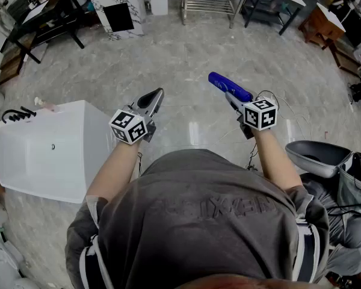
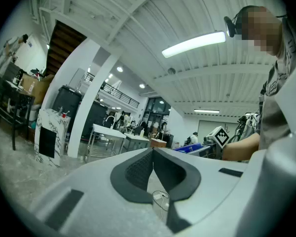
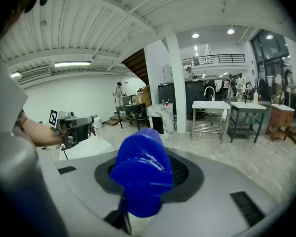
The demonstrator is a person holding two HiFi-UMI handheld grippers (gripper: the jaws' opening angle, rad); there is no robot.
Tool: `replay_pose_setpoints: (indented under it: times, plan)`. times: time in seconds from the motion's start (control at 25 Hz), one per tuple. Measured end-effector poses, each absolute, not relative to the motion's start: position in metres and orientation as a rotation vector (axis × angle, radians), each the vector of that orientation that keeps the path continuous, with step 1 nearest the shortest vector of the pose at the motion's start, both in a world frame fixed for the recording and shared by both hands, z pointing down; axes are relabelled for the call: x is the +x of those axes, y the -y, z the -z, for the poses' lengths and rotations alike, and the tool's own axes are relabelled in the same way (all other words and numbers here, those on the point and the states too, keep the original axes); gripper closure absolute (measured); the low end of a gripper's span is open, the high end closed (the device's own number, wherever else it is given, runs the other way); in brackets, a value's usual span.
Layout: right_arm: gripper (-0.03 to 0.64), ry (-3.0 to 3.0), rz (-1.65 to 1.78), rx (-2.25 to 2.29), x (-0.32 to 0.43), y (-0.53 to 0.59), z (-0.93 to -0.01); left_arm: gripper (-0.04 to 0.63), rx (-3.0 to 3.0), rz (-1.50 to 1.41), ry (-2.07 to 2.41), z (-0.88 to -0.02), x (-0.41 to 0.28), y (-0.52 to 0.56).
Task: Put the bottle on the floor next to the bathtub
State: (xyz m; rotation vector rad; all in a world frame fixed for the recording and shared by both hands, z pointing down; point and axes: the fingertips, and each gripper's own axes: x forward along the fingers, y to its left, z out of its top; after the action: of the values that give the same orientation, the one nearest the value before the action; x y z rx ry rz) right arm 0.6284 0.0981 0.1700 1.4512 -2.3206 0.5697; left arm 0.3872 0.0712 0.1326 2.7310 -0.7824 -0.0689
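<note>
The right gripper [image 1: 232, 96] clamps a smooth blue plastic bottle [image 1: 221, 80] in its fingers, above the glossy grey marbled floor [image 1: 186, 59]. The left gripper [image 1: 158, 94] has its fingers pressed together, empty. A white rectangular bathtub [image 1: 78, 182] stands leftward.

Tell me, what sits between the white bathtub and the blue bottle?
In the head view, only the left gripper hangs between bathtub and bottle, over bare floor.

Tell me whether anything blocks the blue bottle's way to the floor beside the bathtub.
Nothing on the floor does. The blue bottle sits in the right tool; the floor beside the bathtub looks bare. Only the shut, empty left tool hangs in the air between them.
</note>
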Motion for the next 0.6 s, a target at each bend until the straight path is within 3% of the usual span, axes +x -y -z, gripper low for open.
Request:
replay_pose_setpoints:
  times: [0.6]
  plan:
    - [0.486, 2.332, -0.585, 1.434, 0.67, -0.098, -0.165, 0.589, 2.731, 0.05, 0.787, -0.125, 0.433, -0.076]
